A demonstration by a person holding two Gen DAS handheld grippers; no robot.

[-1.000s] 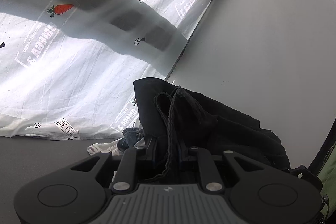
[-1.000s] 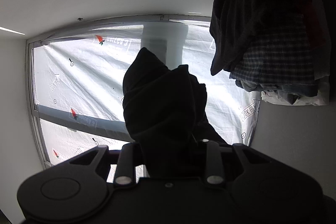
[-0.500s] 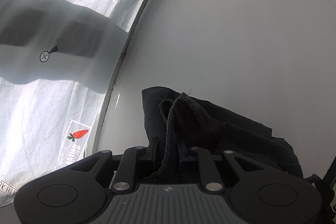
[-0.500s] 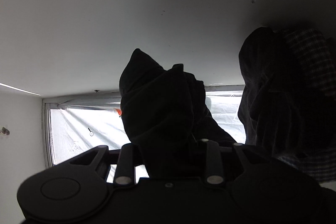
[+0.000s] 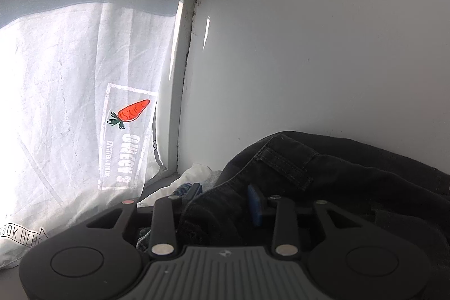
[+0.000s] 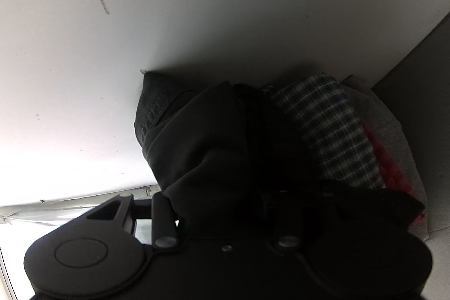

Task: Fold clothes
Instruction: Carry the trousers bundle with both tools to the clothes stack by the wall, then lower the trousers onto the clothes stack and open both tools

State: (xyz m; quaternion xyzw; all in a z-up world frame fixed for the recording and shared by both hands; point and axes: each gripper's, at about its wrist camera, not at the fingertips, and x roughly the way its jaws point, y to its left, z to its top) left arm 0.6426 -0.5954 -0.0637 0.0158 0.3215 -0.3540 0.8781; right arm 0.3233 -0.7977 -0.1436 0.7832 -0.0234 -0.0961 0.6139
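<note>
The left tool (image 5: 225, 194) has its jaws apart, and they have just been opening; the black trousers (image 5: 323, 176) lie between the two fingers, and the blue pad (image 5: 254, 204) of the right finger shows bare next to the cloth, so the pads do not seem to press on it. The trousers spread from the tool toward 2 o'clock, with a belt loop and a stitched waistband on top, and they lie against the white wall (image 5: 323, 47). At 11 o'clock of the tool, some white and blue cloth (image 5: 185, 182) lies low in the corner. Farther to 10 o'clock hangs a white sheet (image 5: 70, 103) over a bright window, with a printed carrot (image 5: 130, 111) on it.

The right tool (image 6: 225, 201) also has its jaws part open, just opened wider; the same black trousers (image 6: 202, 148) fill the gap and hide the fingertips, so I cannot tell if the pads grip the cloth. At 2 o'clock of this tool is a pile with a checked shirt (image 6: 332, 131), and something red (image 6: 391, 167) just beside it. Behind all is the white wall (image 6: 197, 4).
</note>
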